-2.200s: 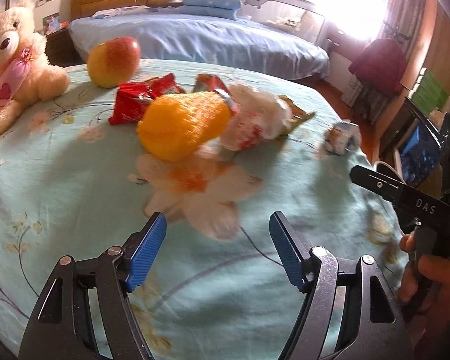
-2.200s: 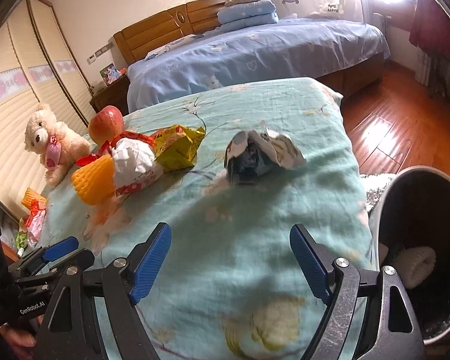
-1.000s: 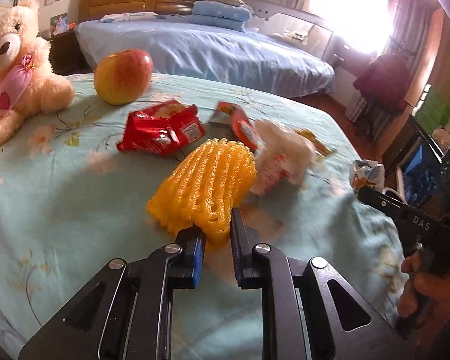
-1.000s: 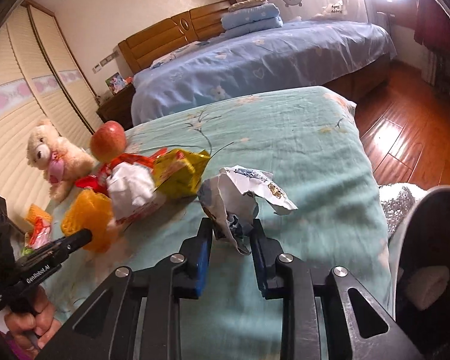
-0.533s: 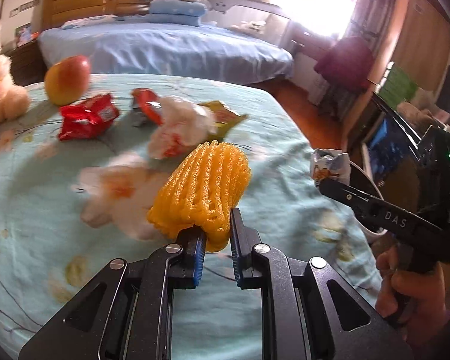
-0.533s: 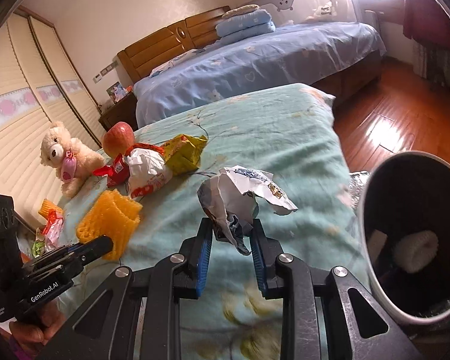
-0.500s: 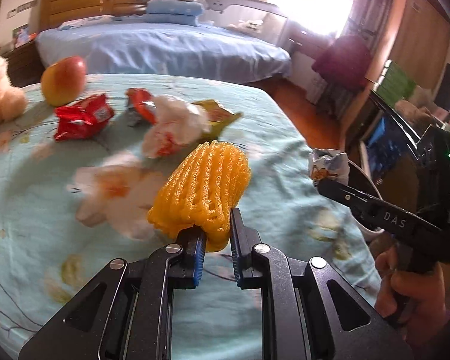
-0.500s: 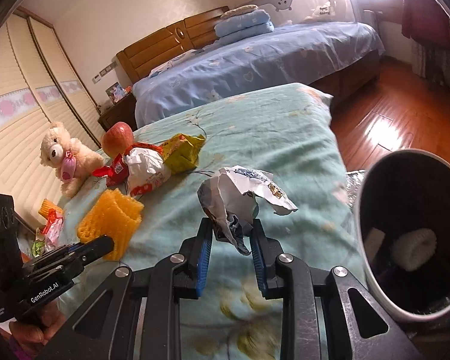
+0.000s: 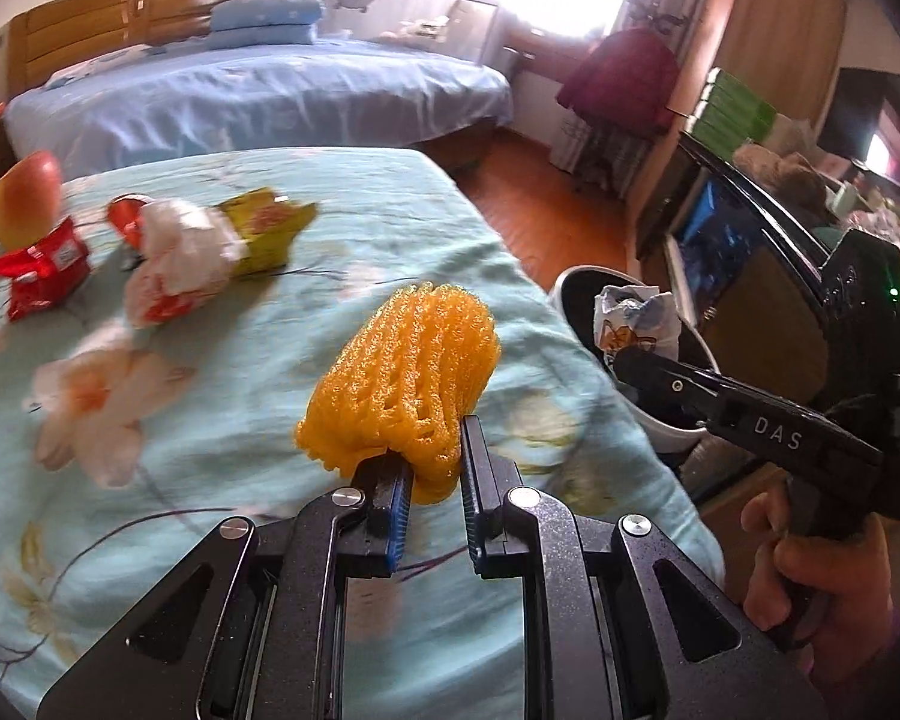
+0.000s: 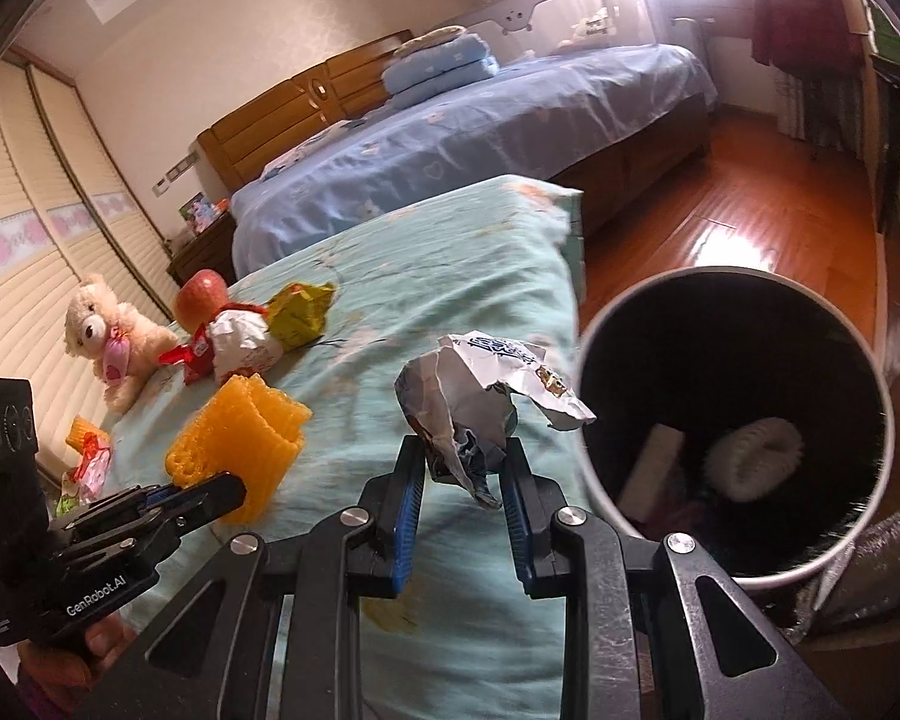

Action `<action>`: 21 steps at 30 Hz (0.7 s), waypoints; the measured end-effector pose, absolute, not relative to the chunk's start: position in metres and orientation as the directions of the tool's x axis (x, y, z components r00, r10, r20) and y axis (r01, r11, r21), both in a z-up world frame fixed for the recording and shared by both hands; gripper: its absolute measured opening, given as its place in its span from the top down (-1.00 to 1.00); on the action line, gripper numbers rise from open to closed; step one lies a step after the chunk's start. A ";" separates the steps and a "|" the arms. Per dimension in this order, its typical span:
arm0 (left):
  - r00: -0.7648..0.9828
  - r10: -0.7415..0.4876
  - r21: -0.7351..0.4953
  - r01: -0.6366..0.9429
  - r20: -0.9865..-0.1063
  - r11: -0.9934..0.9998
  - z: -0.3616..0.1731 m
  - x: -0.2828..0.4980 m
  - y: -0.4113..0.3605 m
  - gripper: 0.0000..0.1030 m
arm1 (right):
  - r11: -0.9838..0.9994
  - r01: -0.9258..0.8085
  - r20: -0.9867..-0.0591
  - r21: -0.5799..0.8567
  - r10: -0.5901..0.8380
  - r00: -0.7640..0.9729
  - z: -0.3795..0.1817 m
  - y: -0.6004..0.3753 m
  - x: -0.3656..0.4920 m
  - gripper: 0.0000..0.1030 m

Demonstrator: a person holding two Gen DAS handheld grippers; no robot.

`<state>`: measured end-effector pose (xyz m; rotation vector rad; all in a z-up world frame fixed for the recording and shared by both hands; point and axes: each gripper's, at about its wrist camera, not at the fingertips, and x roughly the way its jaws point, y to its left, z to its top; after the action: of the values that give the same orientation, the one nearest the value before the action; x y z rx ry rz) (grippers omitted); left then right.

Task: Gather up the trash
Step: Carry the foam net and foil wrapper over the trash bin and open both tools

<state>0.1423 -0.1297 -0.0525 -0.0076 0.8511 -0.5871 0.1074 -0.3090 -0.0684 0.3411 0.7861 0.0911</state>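
Observation:
My left gripper [image 9: 432, 450] is shut on an orange foam fruit net [image 9: 405, 384], held above the teal bedspread [image 9: 222, 396]; the net [image 10: 234, 438] also shows at the left of the right wrist view. My right gripper [image 10: 462, 468] is shut on a crumpled silver-and-white wrapper [image 10: 480, 402], which hangs beside the rim of the round black trash bin [image 10: 594, 372]. From the left wrist the same wrapper [image 9: 633, 318] sits over the bin [image 9: 570, 285] mouth. A red packet [image 9: 42, 270], a white-and-red wrapper [image 9: 180, 252] and a yellow-green wrapper [image 9: 264, 228] lie on the bed.
An apple [image 9: 24, 198] and a teddy bear [image 10: 108, 330] rest near the wrappers. The bin holds a white roll [image 10: 756, 456] and other litter. A blue bed [image 10: 480, 138] stands behind, wooden floor [image 10: 750, 216] to the right. A hand [image 9: 810, 570] grips the right tool.
Both grippers have carried their loads rightward off the bed's middle toward the bin. The bin now looms larger and the wrappers on the bed have slid left in view.

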 end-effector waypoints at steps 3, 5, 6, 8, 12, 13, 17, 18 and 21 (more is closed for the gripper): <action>0.497 -0.506 -0.229 0.515 -0.705 0.826 -0.051 0.140 -0.146 0.73 | 0.942 0.071 -0.681 0.326 0.182 0.709 -0.069 -0.322 0.102 0.50; 0.489 -0.513 -0.226 0.531 -0.705 0.817 -0.051 0.139 -0.155 0.73 | 0.944 0.089 -0.684 0.318 0.163 0.711 -0.069 -0.329 0.099 0.50; 0.484 -0.518 -0.225 0.539 -0.705 0.811 -0.051 0.138 -0.159 0.73 | 0.944 0.096 -0.685 0.315 0.156 0.712 -0.069 -0.332 0.098 0.50; 0.476 -0.523 -0.224 0.551 -0.707 0.804 -0.051 0.138 -0.166 0.73 | 0.946 0.110 -0.687 0.305 0.139 0.713 -0.069 -0.338 0.096 0.50; 0.458 -0.530 -0.217 0.574 -0.714 0.789 -0.052 0.139 -0.181 0.73 | 0.947 0.137 -0.694 0.292 0.111 0.712 -0.072 -0.350 0.092 0.50; 0.453 -0.531 -0.215 0.580 -0.716 0.785 -0.052 0.140 -0.185 0.73 | 0.947 0.144 -0.696 0.289 0.104 0.711 -0.073 -0.353 0.092 0.50; 0.439 -0.539 -0.208 0.603 -0.719 0.770 -0.052 0.139 -0.199 0.73 | 0.944 0.173 -0.703 0.282 0.080 0.706 -0.077 -0.368 0.088 0.50; 0.436 -0.541 -0.207 0.609 -0.719 0.766 -0.052 0.138 -0.203 0.73 | 0.943 0.179 -0.705 0.280 0.076 0.705 -0.079 -0.371 0.088 0.50; 0.426 -0.546 -0.203 0.624 -0.722 0.755 -0.052 0.138 -0.213 0.73 | 0.939 0.196 -0.712 0.284 0.070 0.699 -0.083 -0.381 0.088 0.50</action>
<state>0.1376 -0.2135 -0.0524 0.1007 0.8622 -0.7321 0.0881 -0.3809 -0.0833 0.3549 0.7979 -0.0717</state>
